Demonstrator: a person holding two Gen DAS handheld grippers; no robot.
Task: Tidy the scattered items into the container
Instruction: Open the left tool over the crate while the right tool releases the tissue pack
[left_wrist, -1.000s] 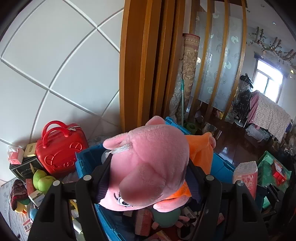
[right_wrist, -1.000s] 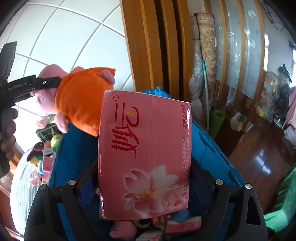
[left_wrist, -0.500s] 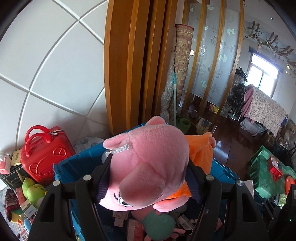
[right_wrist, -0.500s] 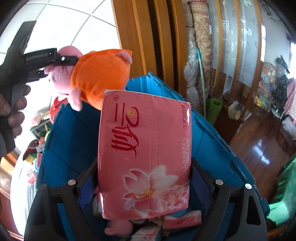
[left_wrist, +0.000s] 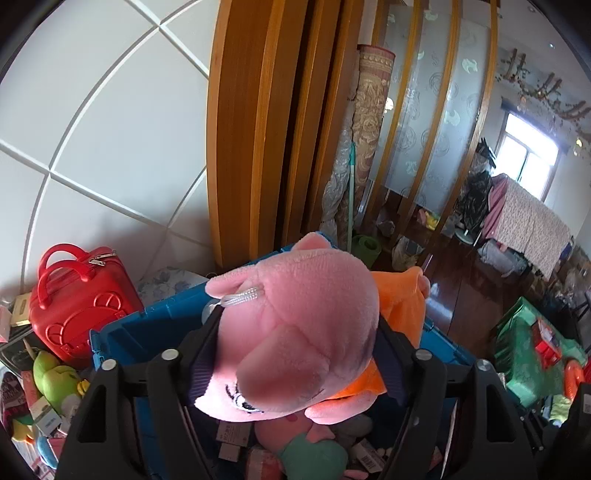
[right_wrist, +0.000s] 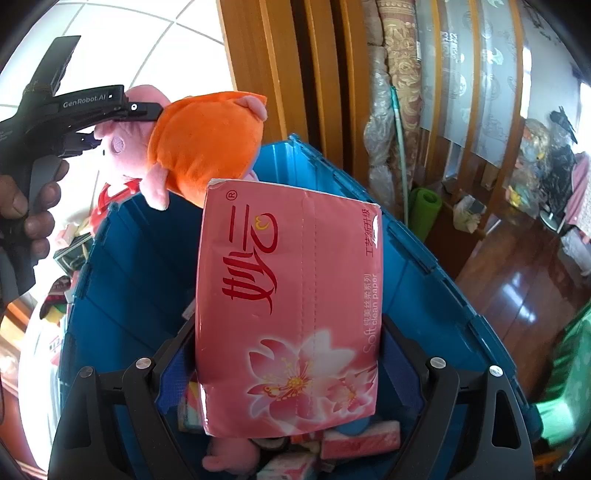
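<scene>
Both held items now hang above the blue crate (right_wrist: 424, 280), which has slid in beneath them. The left gripper (left_wrist: 295, 354) is spreading its jaws, though the pink plush pig (left_wrist: 295, 339) still sits between them. The right gripper (right_wrist: 288, 354) likewise starts letting go of the tissue pack (right_wrist: 288, 295). Both drops look imminent.

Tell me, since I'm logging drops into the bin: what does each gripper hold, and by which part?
Left gripper, jaws opening: pink pig plush, by the head. Right gripper: pink tissue pack, by its long side edges.
</scene>
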